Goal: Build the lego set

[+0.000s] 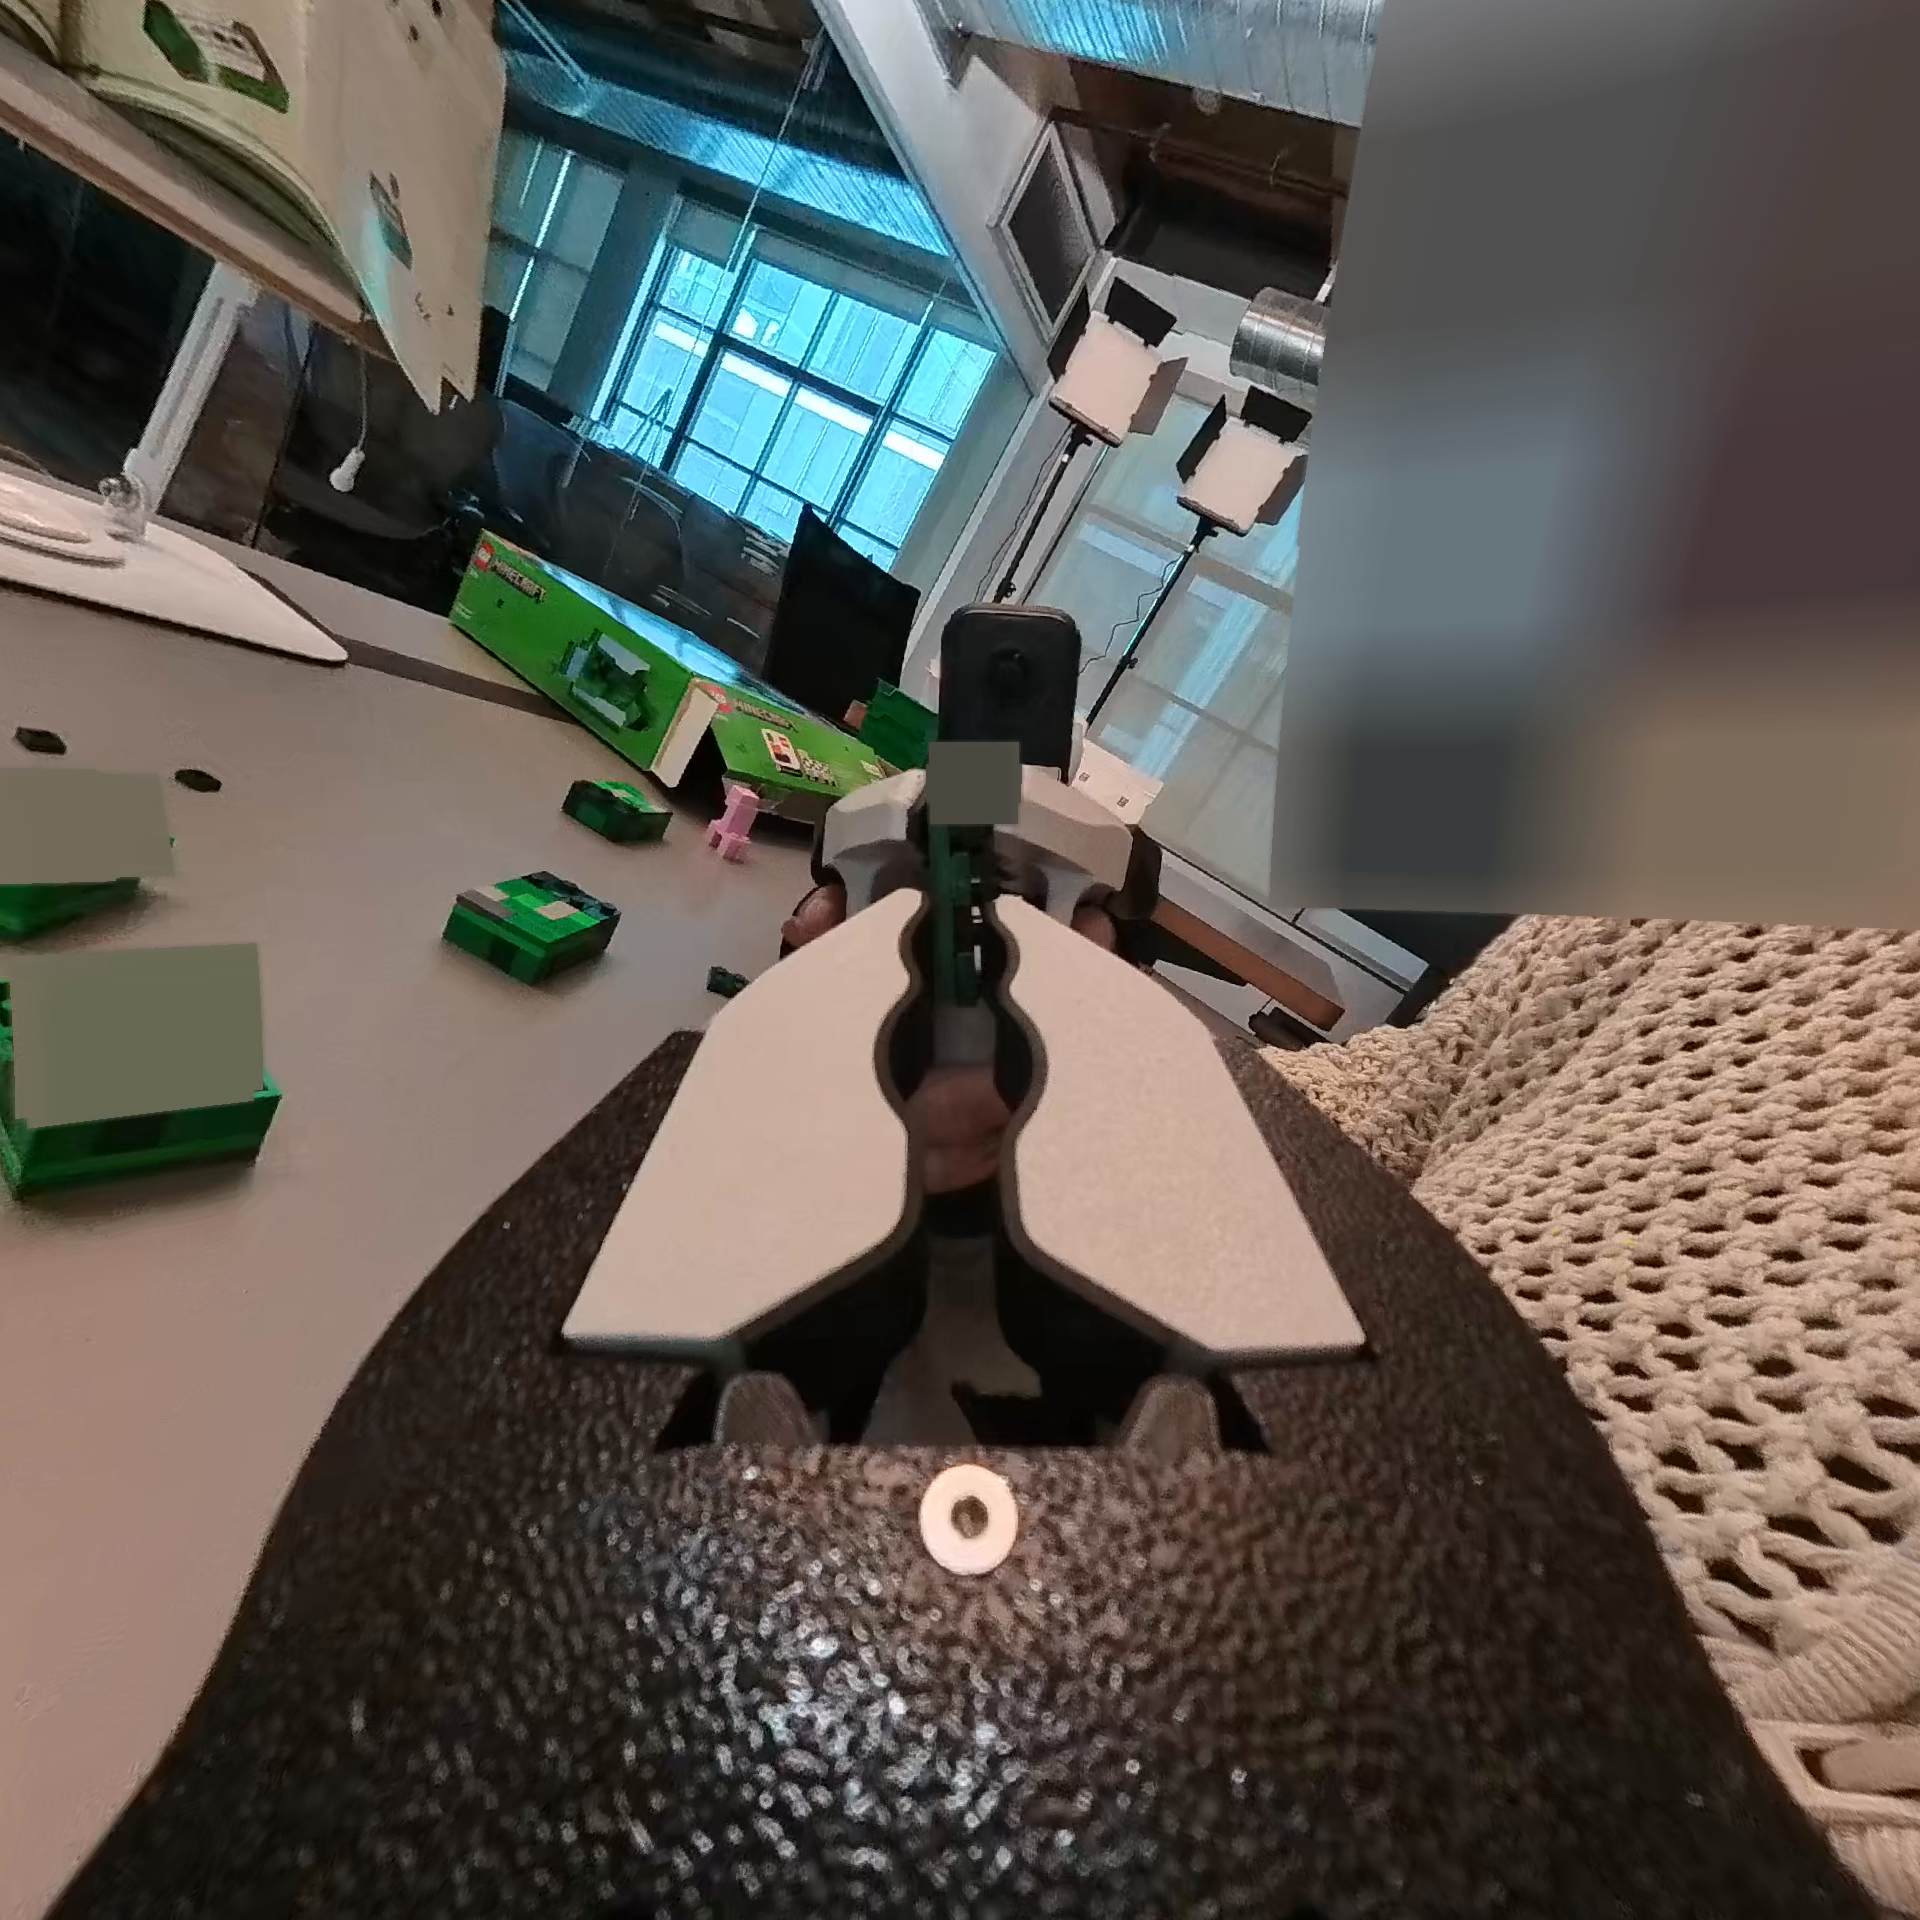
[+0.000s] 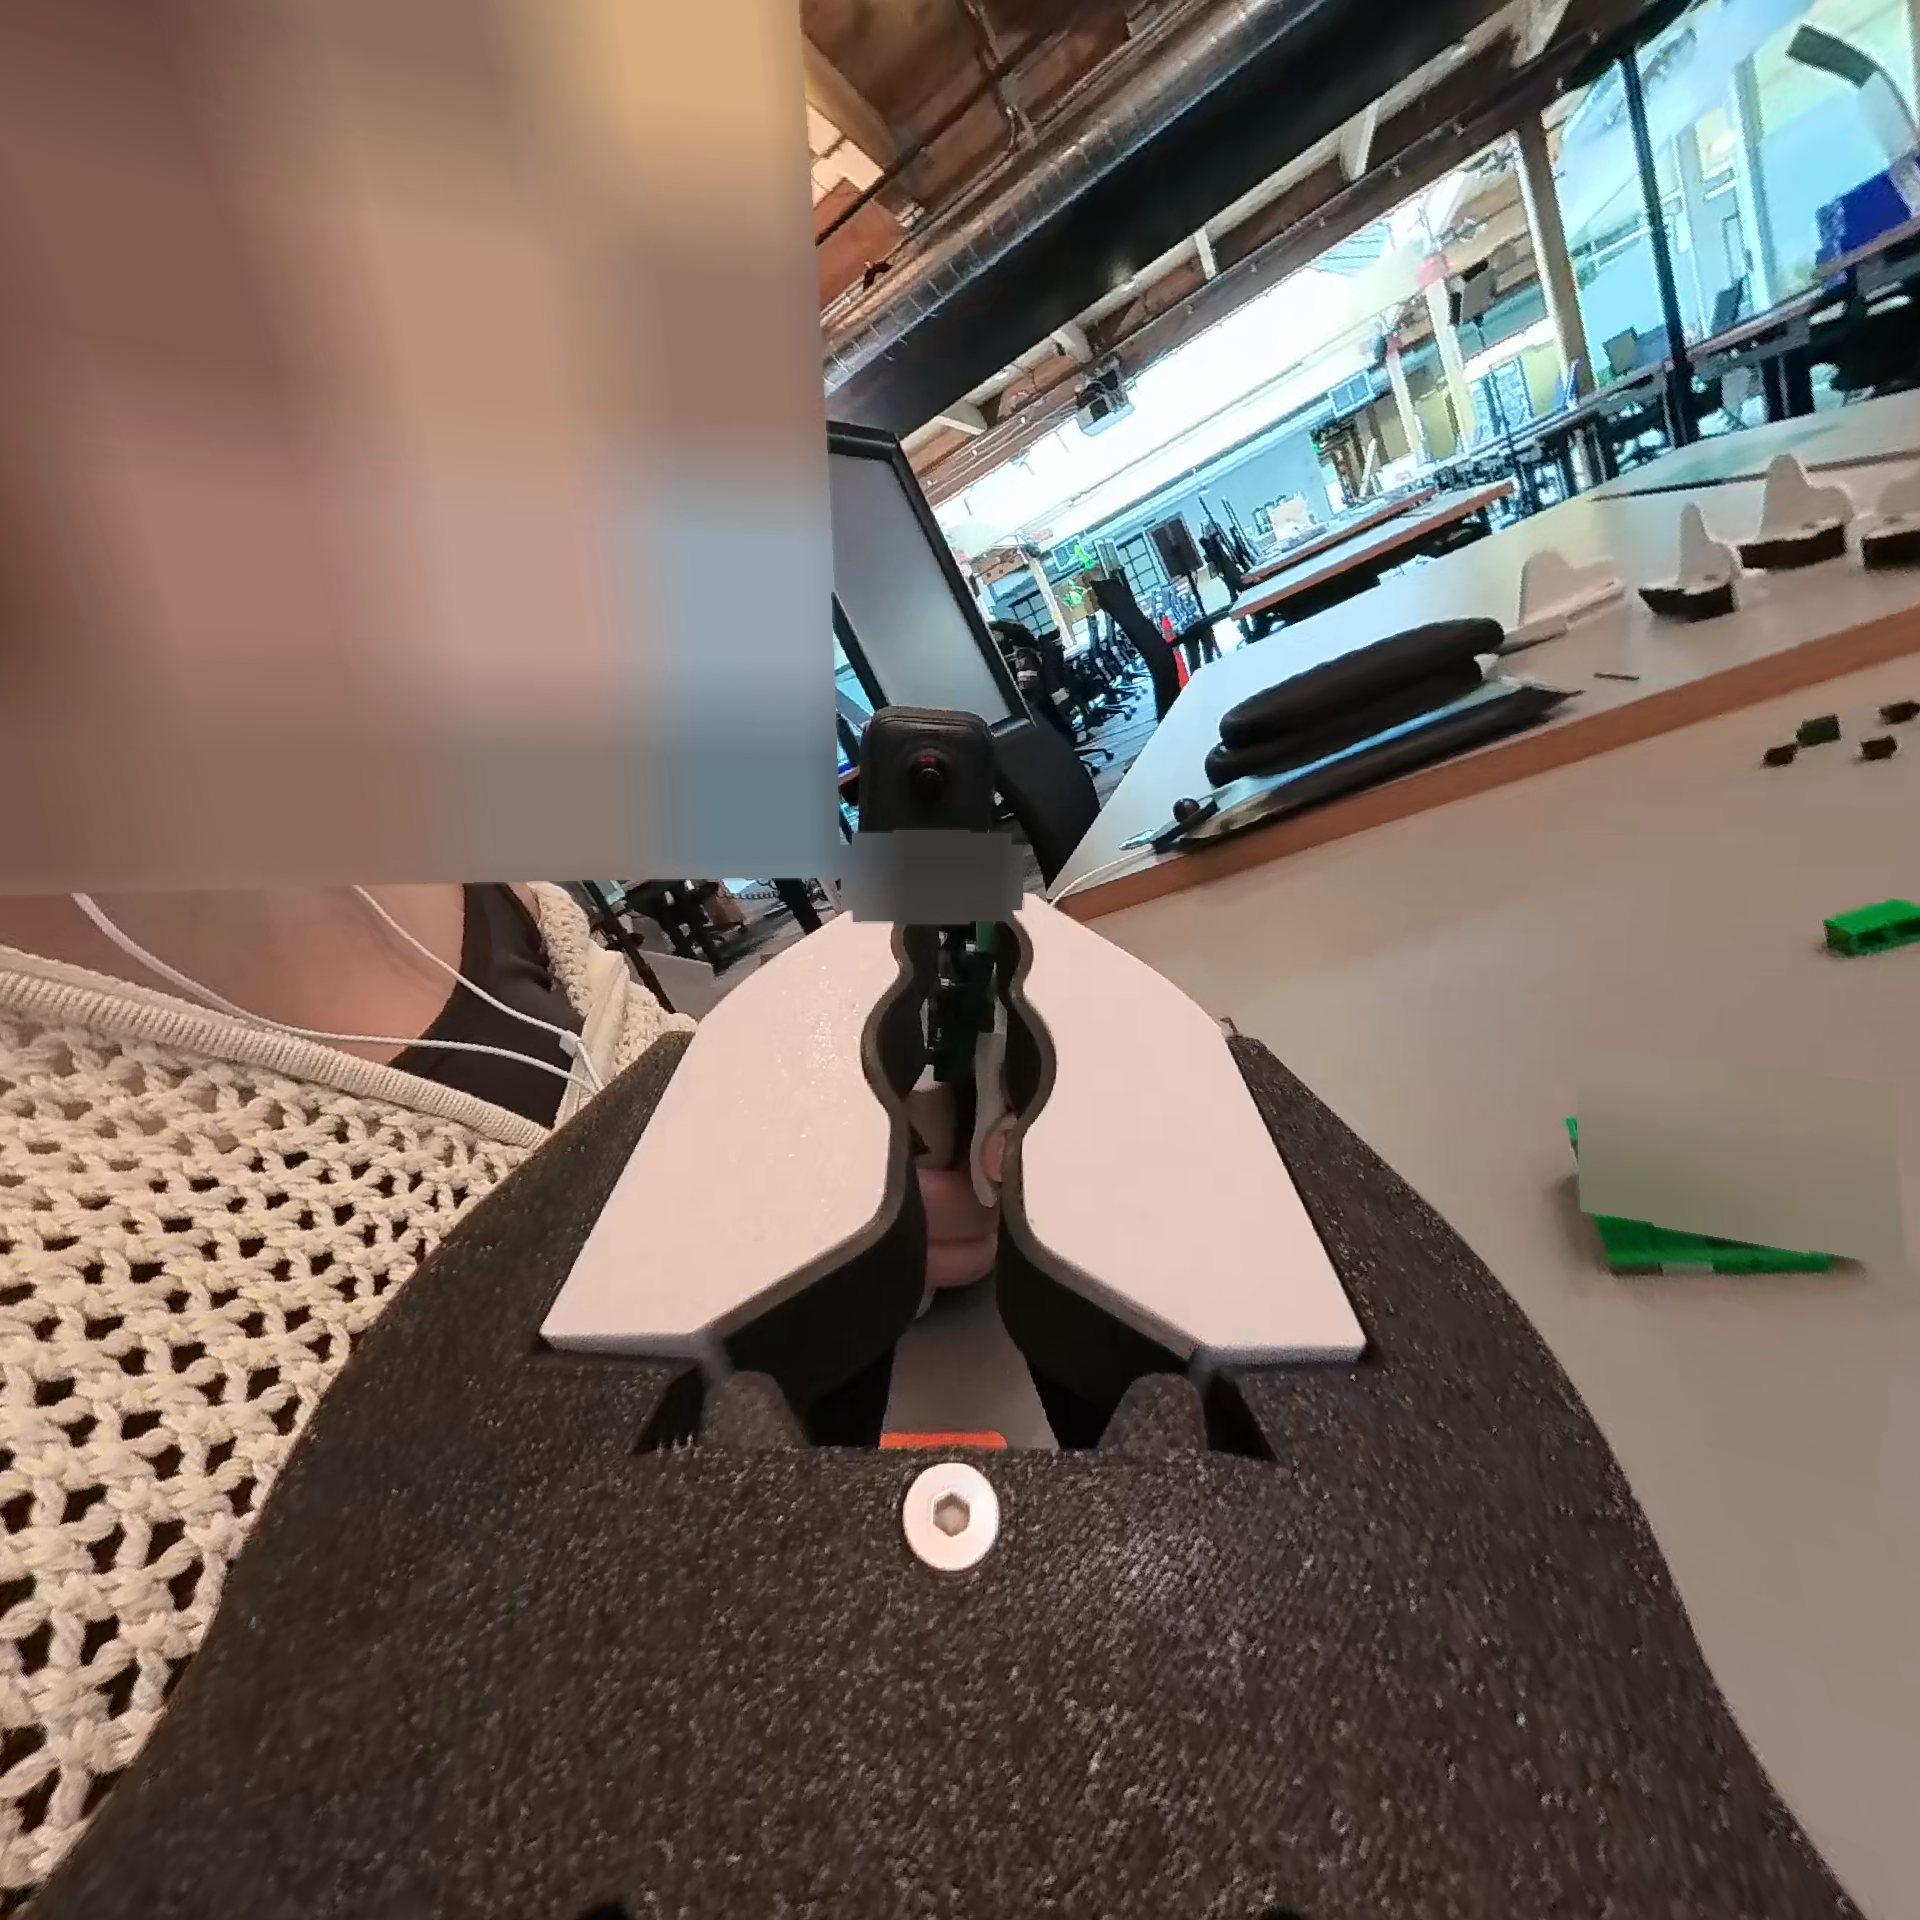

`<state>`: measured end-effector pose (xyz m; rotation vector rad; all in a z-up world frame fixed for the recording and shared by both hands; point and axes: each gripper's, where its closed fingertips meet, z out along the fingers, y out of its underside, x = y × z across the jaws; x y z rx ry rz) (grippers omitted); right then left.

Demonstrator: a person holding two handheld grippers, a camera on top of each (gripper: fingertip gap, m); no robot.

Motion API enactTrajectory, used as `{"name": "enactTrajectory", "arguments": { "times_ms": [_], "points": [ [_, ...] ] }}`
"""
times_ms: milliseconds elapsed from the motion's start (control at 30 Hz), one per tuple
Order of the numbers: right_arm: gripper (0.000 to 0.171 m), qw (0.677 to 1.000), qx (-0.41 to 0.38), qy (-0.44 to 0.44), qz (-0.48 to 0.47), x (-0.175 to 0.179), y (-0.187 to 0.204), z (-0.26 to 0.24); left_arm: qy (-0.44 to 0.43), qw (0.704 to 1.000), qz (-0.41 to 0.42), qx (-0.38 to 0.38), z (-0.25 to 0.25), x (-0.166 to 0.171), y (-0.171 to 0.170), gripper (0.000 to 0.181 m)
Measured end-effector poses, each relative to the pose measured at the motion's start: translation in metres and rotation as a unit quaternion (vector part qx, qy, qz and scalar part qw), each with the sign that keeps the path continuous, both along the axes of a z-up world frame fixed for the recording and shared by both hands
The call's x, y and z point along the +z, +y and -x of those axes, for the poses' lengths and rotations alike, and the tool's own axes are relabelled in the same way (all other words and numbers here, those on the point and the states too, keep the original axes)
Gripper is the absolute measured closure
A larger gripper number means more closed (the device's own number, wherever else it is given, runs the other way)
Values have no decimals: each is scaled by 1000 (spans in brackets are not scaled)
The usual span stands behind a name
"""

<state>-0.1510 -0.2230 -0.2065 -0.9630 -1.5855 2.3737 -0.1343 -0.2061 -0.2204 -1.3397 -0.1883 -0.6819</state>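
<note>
Two hand-held grippers meet on one thin green piece

Left hand-held gripper, in the centre of its own view, has its white fingers nearly pressed together, pinching a thin green lego piece held upright. Facing it, the right hand-held gripper pinches the same piece from the opposite side; only a sliver of green shows between its tips, and the shape of the piece is hard to make out.

On the grey surface at the left of the left wrist view lie one green lego box, one pink figure, and four green builds, two partly covered by mosaic patches. Several tiny dark pieces sit at the right of the right wrist view, too small to identify.
</note>
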Motion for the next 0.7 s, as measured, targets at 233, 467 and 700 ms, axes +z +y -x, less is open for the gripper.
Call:
{"name": "enactTrajectory", "arguments": {
  "times_ms": [233,467,700],
  "points": [
    [158,1000,-1,-13,-7,-7,-1,1,-21,1000,1,-2,3,-1,1,174],
    [160,1000,-1,-17,-1,-6,0,2,-15,1000,7,-5,1,-3,3,174],
    [162,1000,-14,17,7,0,-4,-3,4,1000,-14,-4,-3,1,1,173]
  ]
}}
